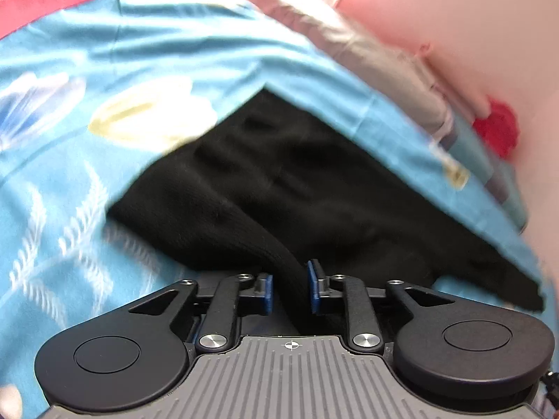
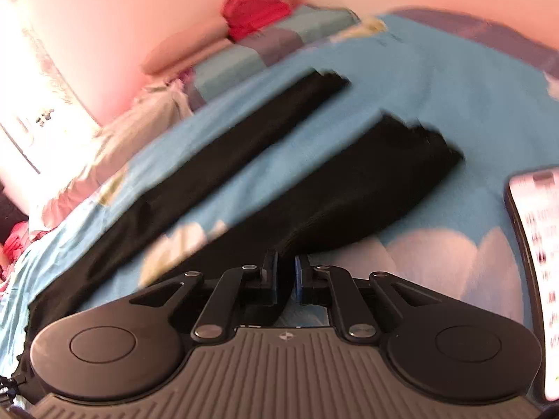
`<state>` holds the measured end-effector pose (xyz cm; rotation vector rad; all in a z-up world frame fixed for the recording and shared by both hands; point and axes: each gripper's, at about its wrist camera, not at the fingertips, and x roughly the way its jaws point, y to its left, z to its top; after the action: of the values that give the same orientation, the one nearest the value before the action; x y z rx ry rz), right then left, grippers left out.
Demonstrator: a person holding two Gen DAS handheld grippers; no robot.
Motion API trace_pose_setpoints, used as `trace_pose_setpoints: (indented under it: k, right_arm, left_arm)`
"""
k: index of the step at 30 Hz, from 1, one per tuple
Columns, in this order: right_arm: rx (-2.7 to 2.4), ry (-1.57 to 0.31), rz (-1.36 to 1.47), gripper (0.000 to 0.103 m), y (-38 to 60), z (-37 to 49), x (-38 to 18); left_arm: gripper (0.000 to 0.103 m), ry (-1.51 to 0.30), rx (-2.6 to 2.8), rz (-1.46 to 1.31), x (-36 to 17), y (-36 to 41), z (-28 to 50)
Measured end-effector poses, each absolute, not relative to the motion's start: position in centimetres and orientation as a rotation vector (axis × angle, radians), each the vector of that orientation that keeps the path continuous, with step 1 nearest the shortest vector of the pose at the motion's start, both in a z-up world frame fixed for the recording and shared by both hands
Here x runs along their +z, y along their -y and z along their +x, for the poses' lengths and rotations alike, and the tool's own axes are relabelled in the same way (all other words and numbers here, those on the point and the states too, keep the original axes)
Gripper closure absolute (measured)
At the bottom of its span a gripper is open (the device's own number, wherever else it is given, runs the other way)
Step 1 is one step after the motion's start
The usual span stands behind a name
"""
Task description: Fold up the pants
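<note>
Your left gripper point(image 1: 290, 288) pinches a ridge of the black pants point(image 1: 279, 181), which spread ahead of it across the blue sheet point(image 1: 52, 174). Your right gripper point(image 2: 286, 279) is nearly closed on one leg's edge; both legs point(image 2: 349, 181) stretch away from it.

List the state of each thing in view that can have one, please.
Black pants: unfolded, legs apart on the blue sheet.
Left gripper: jaws shut on a pants fold.
Right gripper: jaws shut on pants fabric.
Phone: screen lit.
</note>
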<state>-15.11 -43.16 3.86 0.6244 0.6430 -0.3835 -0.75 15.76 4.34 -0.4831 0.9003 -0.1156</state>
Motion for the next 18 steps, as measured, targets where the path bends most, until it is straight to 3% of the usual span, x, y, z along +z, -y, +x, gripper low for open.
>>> trace_pose_setpoints:
  k: [5, 10, 14, 17, 18]
  right_arm:
    - [-0.301, -0.596, 0.650, 0.092, 45.0, -10.7, 8.1]
    - [-0.312, -0.664, 0.626, 0.091, 47.4, -0.9, 8.7]
    - [-0.343, -0.787, 0.618, 0.084, 48.5, 6.9, 5.8]
    - [-0.335, -0.700, 0.631, 0.066, 49.4, 7.1, 6.0]
    - [-0.339, -0.651, 0.622, 0.047, 49.7, 6.3, 6.6]
  left_arm:
    - [0.018, -0.859, -0.172, -0.463, 7.5, -15.1, 3.8]
    - [0.021, -0.908, -0.158, -0.342, 6.8, -12.3, 12.6]
    - [0.006, -1.047, -0.159, -0.378, 4.2, -12.2, 17.7]
    - [0.004, -0.979, -0.214, -0.406, 5.0, -13.4, 16.8]
    - [0.003, -0.957, -0.228, -0.416, 5.3, -13.7, 16.5]
